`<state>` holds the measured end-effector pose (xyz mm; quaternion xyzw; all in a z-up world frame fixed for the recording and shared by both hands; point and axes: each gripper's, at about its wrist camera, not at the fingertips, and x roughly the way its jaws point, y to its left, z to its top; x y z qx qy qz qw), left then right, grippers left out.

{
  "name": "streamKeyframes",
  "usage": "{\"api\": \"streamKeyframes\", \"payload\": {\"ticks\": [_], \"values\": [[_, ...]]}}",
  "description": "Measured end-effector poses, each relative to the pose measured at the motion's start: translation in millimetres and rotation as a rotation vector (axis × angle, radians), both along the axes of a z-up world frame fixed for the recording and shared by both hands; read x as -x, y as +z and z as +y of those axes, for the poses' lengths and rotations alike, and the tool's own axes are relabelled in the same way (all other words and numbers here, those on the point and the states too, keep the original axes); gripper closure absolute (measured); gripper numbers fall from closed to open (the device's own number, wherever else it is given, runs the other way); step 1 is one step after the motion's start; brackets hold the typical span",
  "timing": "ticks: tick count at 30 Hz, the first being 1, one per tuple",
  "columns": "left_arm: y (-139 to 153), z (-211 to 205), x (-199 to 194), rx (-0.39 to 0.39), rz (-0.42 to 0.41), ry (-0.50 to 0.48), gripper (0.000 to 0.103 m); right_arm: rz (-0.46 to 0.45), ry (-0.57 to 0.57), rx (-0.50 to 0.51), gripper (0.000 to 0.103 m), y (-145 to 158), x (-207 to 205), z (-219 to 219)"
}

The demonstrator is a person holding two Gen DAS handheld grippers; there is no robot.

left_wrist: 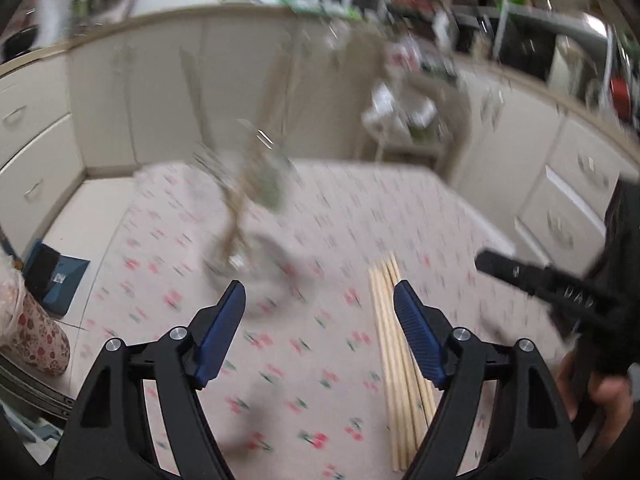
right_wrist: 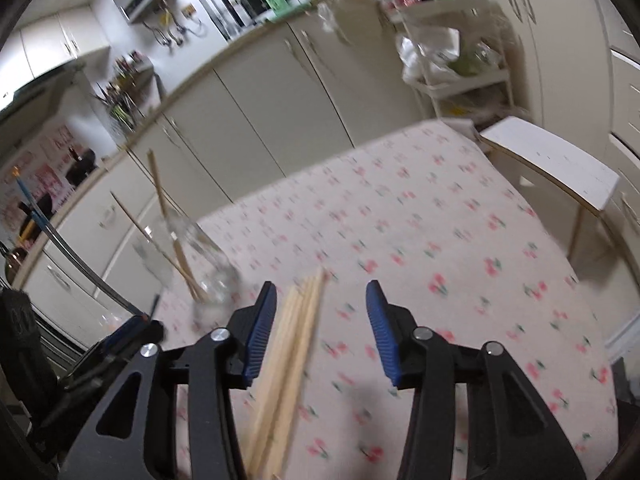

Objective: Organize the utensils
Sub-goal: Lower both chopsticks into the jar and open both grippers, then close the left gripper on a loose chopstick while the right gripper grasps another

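Several wooden chopsticks [left_wrist: 394, 356] lie in a bundle on the cherry-print tablecloth [left_wrist: 320, 220]. A clear glass jar [left_wrist: 256, 216] stands on the table holding a few chopsticks, blurred by motion. My left gripper [left_wrist: 320, 300] is open and empty above the cloth, the bundle beside its right finger. In the right wrist view the bundle [right_wrist: 292, 360] lies between the fingers near the left one, and the jar [right_wrist: 192, 264] with chopsticks stands to the left. My right gripper [right_wrist: 322, 296] is open and empty; it also shows in the left wrist view [left_wrist: 532, 280] at the right.
Cream kitchen cabinets [right_wrist: 260, 120] line the far side of the table. A white stool [right_wrist: 556, 160] stands at the right edge. A white trolley rack [right_wrist: 460, 60] with bags stands behind. A floral container [left_wrist: 36, 332] sits at the left.
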<state>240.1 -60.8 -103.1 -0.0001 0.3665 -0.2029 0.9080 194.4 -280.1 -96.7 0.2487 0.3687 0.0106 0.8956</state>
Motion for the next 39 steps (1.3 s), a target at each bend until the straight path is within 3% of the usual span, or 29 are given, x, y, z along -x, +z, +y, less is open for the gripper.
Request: {"api": "streamKeyframes", "payload": {"ticks": [7, 19, 31, 35, 38, 39], "values": [[-22, -36, -2, -0.112, 0.085, -0.056, 0.030, 0.037, 0.021, -0.002, 0.049, -11, 18, -5], [-45, -42, -26, -0.202, 0.180, 0.012, 0.030, 0.042, 0.028, -0.030, 0.046, -17, 20, -6], [-40, -38, -27, -0.270, 0.172, 0.099, 0.030, 0.050, 0.046, 0.030, 0.046, -15, 20, 1], [-38, -47, -36, -0.285, 0.167, 0.083, 0.031, 0.065, 0.056, 0.037, 0.046, -19, 20, 3], [-41, -56, -46, -0.297, 0.176, 0.076, 0.035, 0.065, 0.053, 0.039, 0.046, -19, 19, 2], [-44, -55, -51, -0.296, 0.189, 0.084, 0.043, 0.067, 0.053, 0.039, 0.046, -19, 19, 2]]}}
